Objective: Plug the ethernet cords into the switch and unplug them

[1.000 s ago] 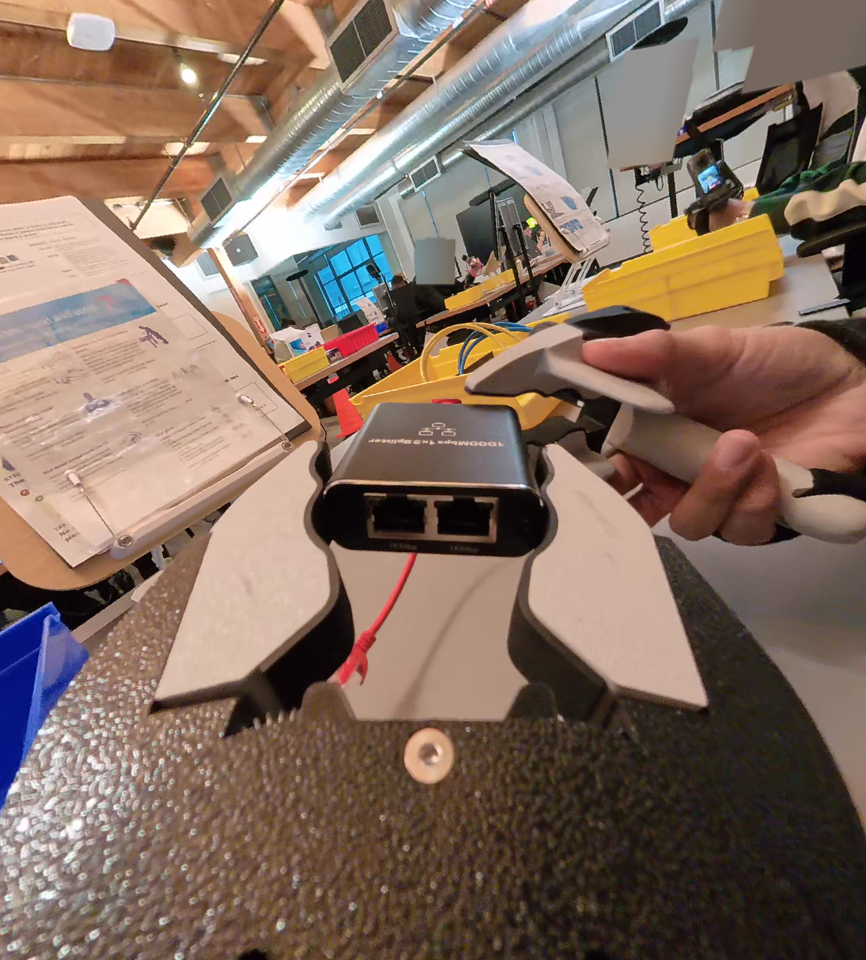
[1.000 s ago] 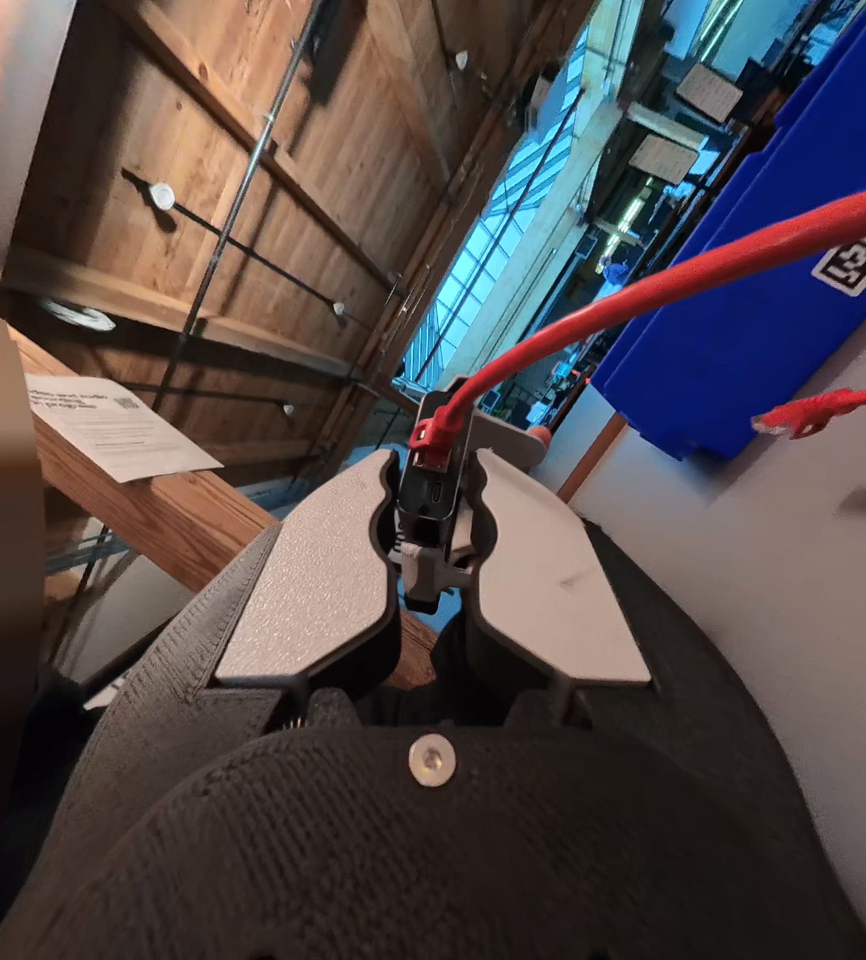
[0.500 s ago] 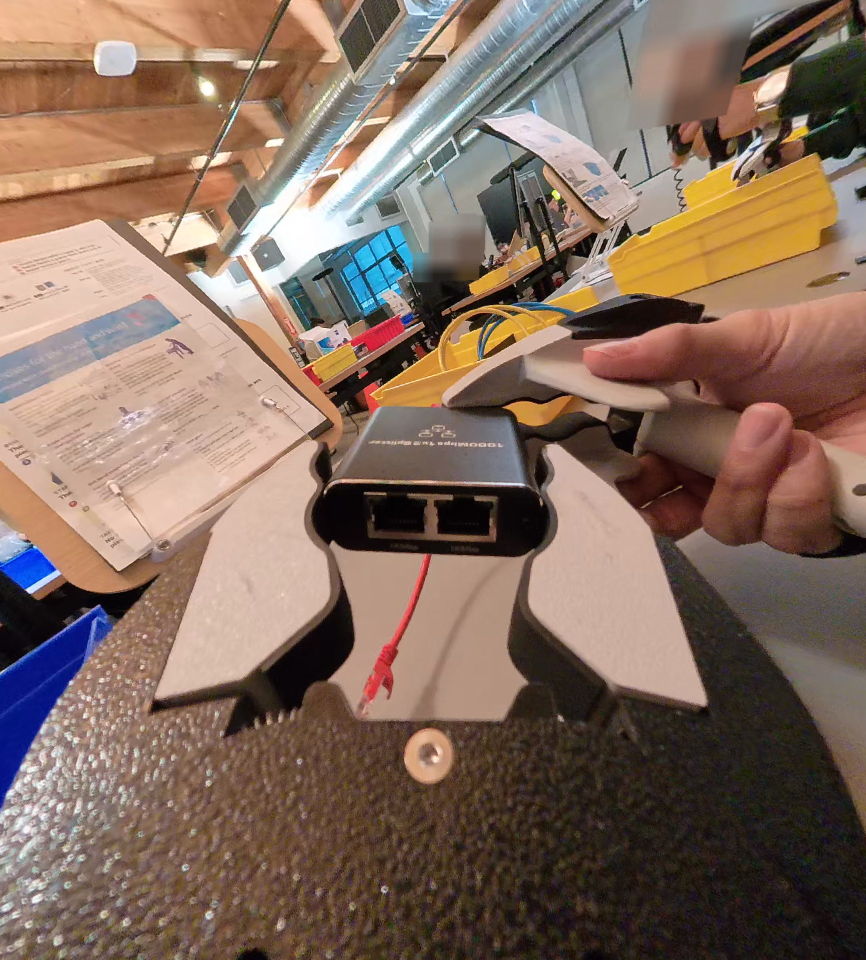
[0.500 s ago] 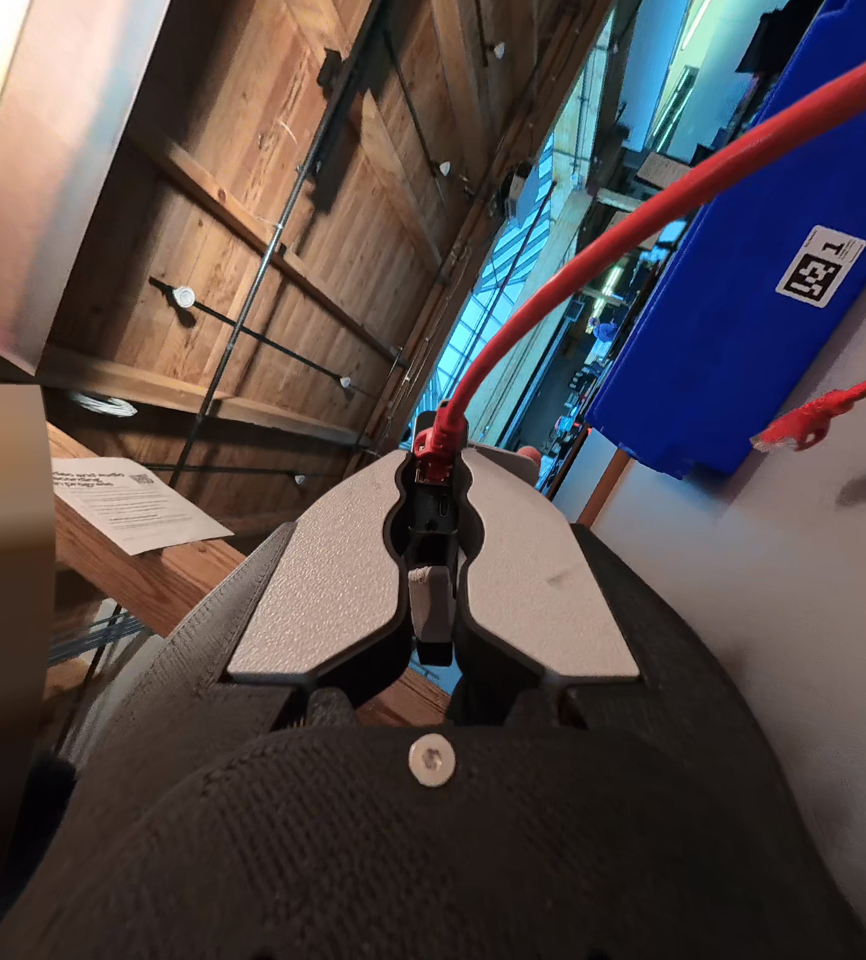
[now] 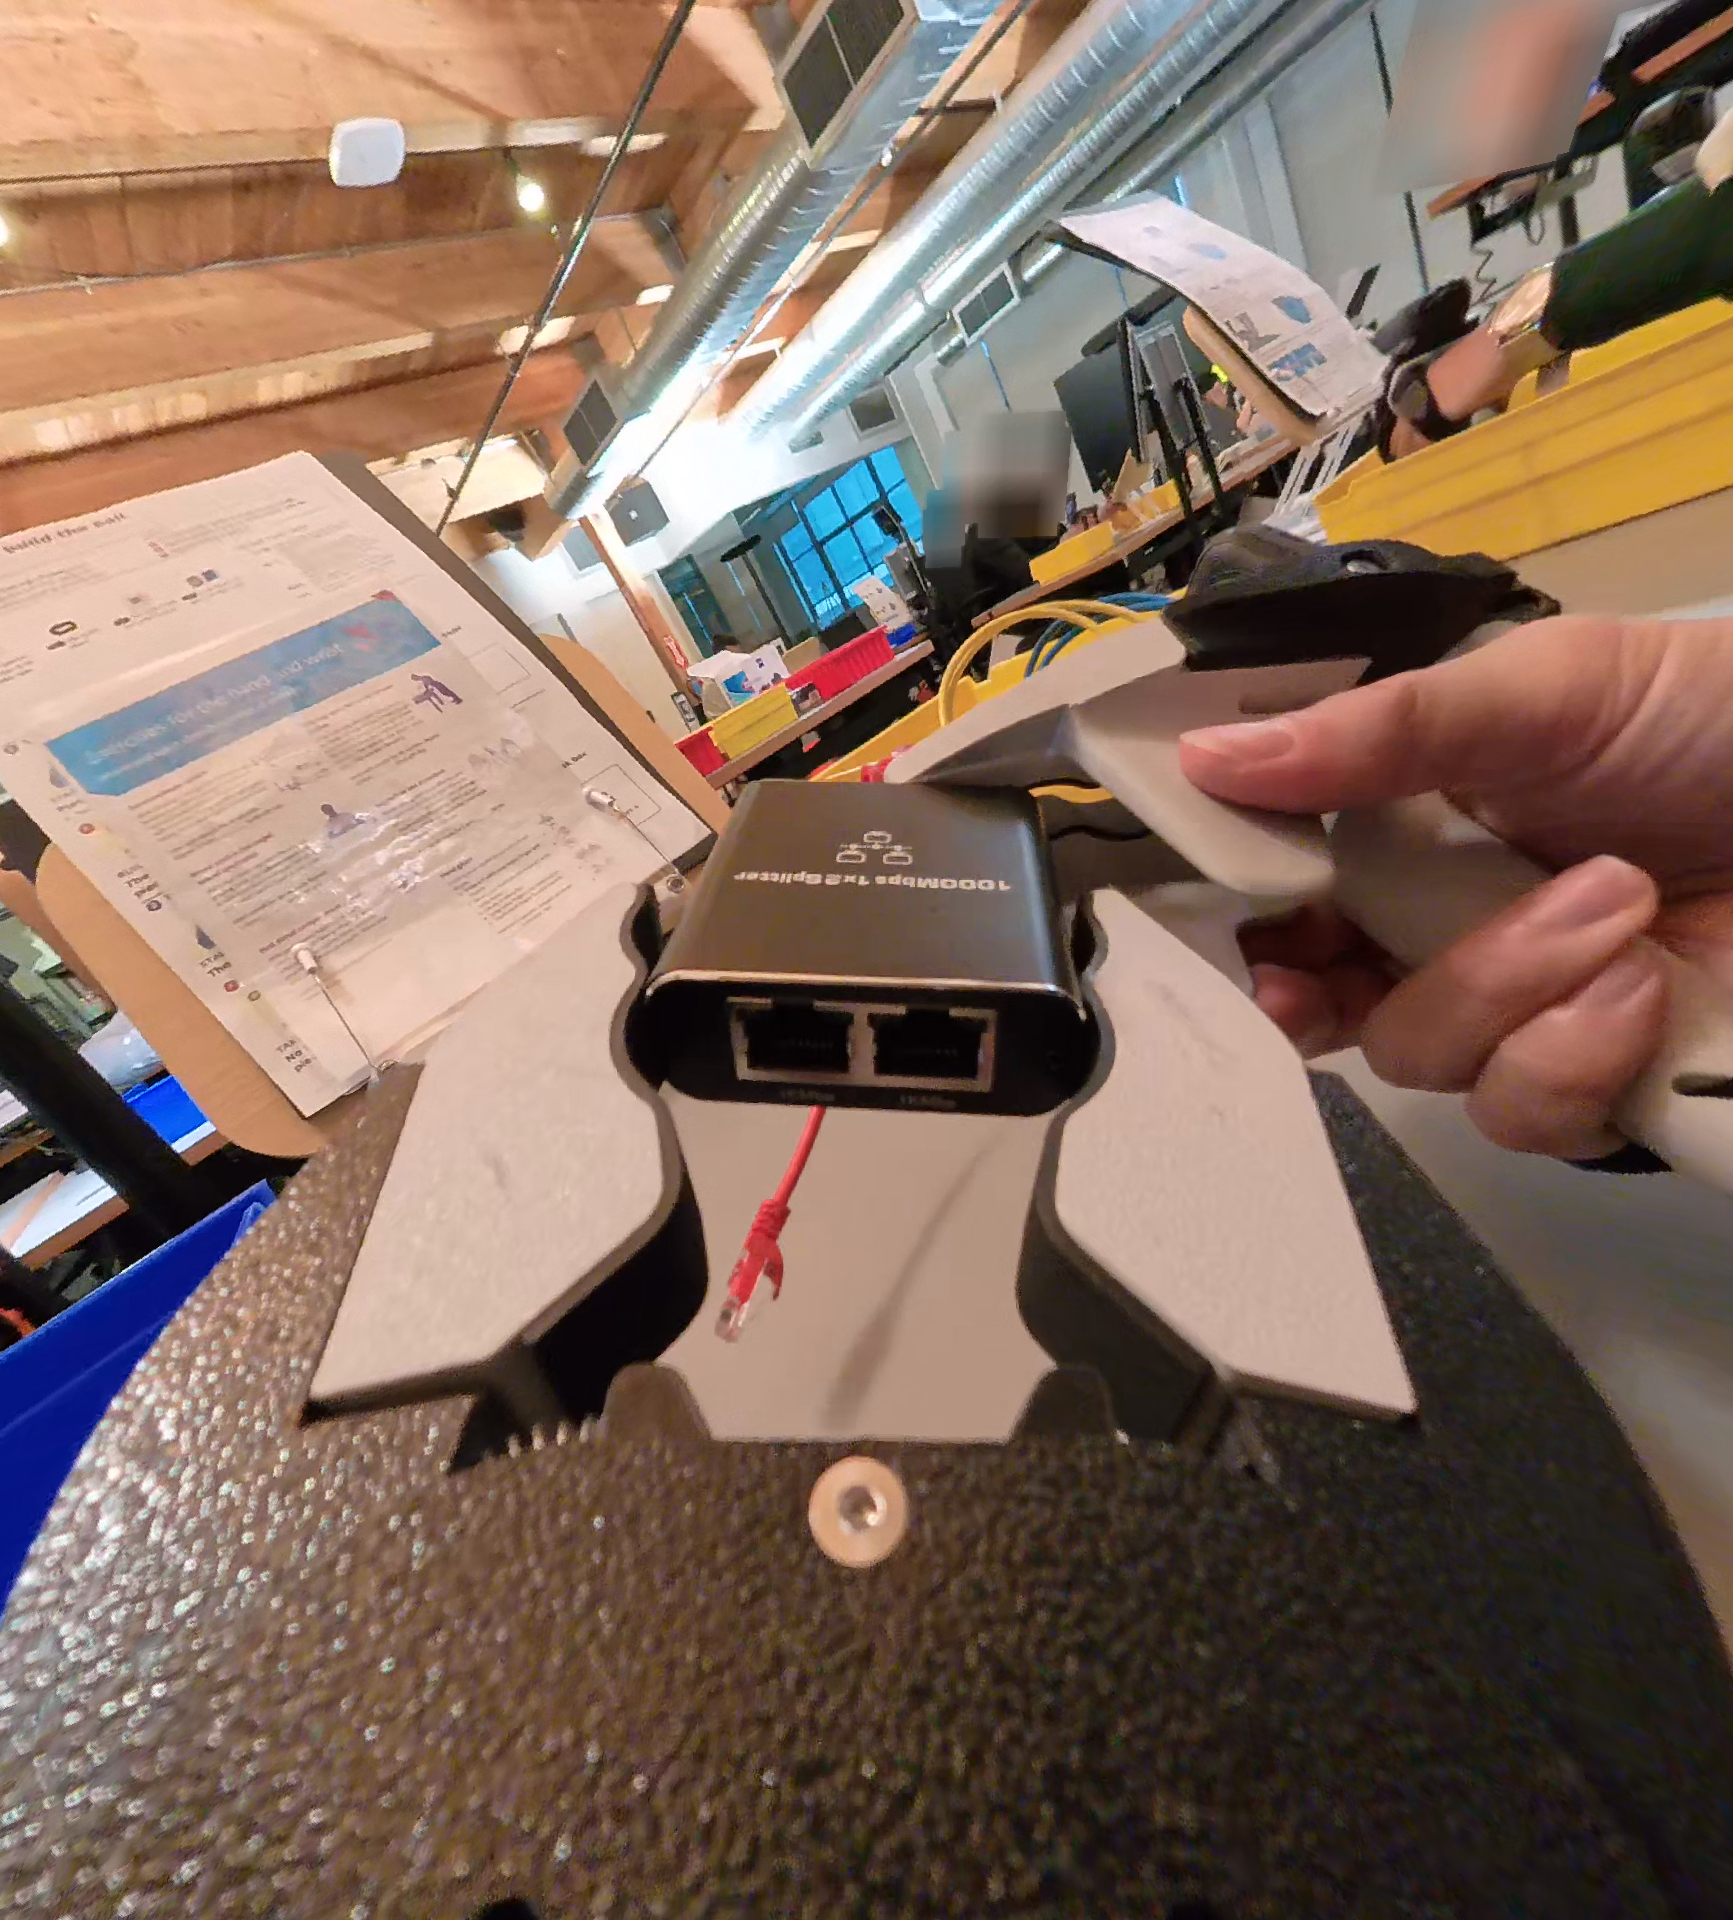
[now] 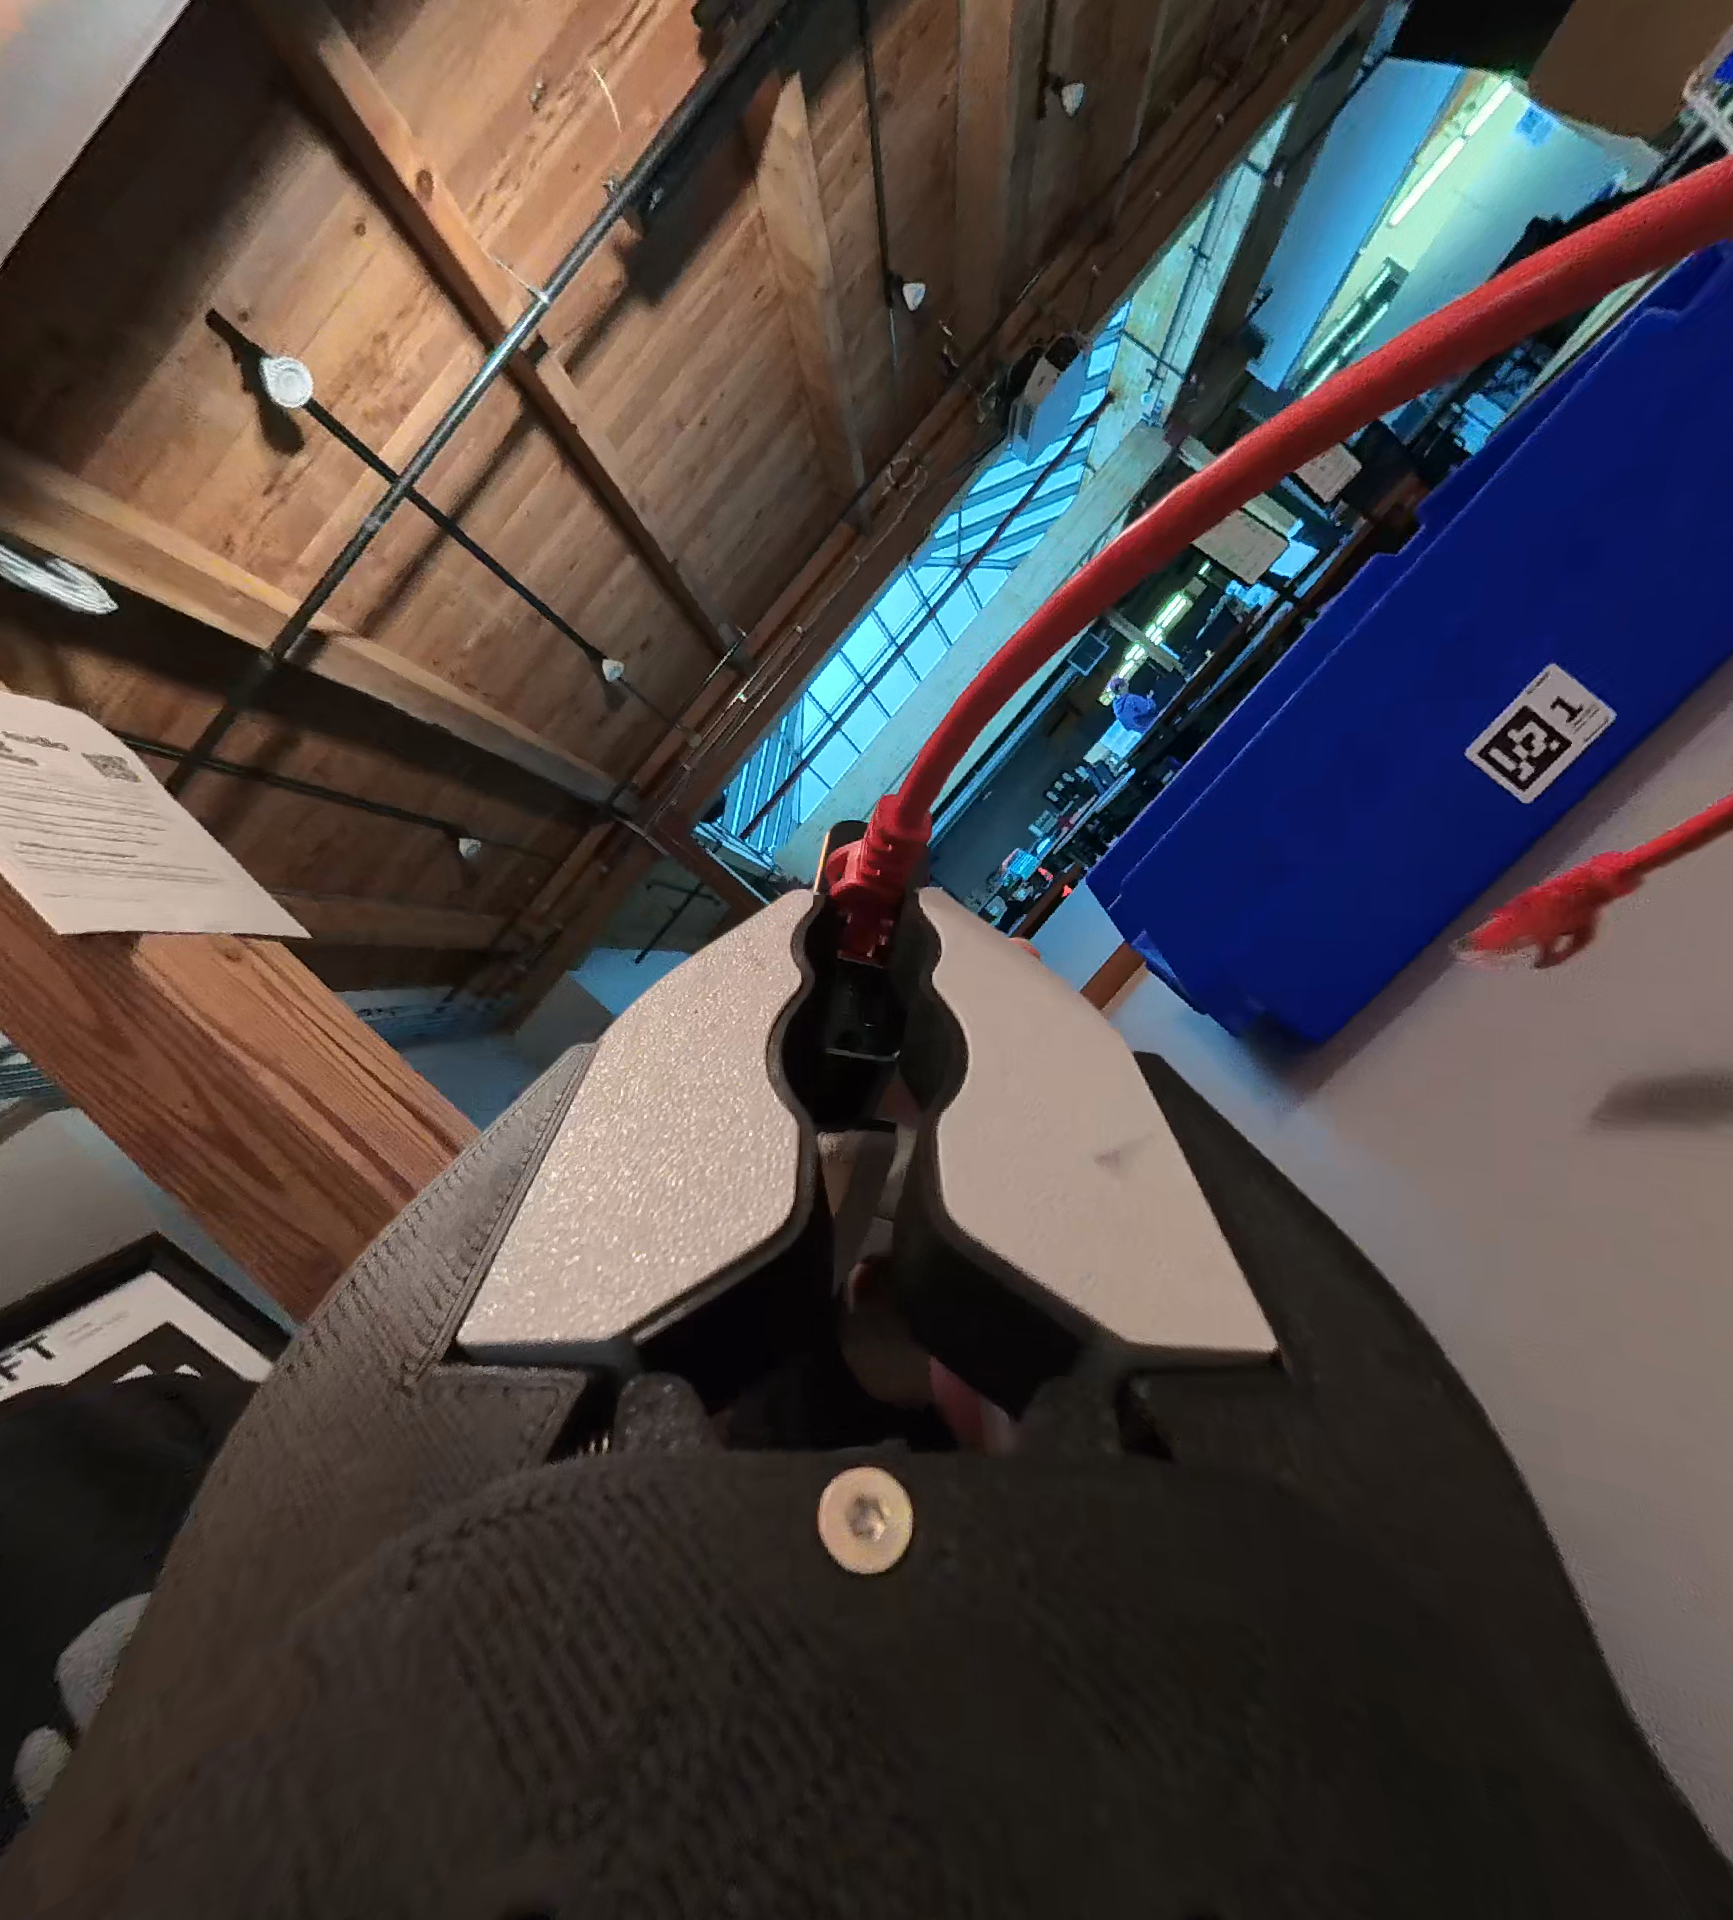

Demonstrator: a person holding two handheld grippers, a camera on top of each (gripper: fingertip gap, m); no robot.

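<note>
My left gripper (image 5: 867, 925) is shut on a black switch (image 5: 883, 904) and holds it above the table, its two near ports empty and facing the camera. My right gripper (image 6: 867, 935) is shut on the red plug (image 6: 872, 883) of a red ethernet cord (image 6: 1205, 457), which sits at the switch's far end. In the left wrist view a hand (image 5: 1527, 862) holds the right gripper (image 5: 1101, 717) just behind the switch. A second red plug (image 5: 758, 1262) lies loose on the table and also shows in the right wrist view (image 6: 1537, 925).
A blue bin (image 6: 1361, 831) stands on the grey table (image 6: 1620, 1299) and shows at the lower left of the left wrist view (image 5: 10, 1475). A tilted board with printed sheets (image 5: 270, 748) stands to the left. Yellow bins (image 5: 1568, 447) sit on far tables.
My right gripper's jaws have closed in around the red plug. The left gripper keeps its hold on the switch, and its view has swung a little.
</note>
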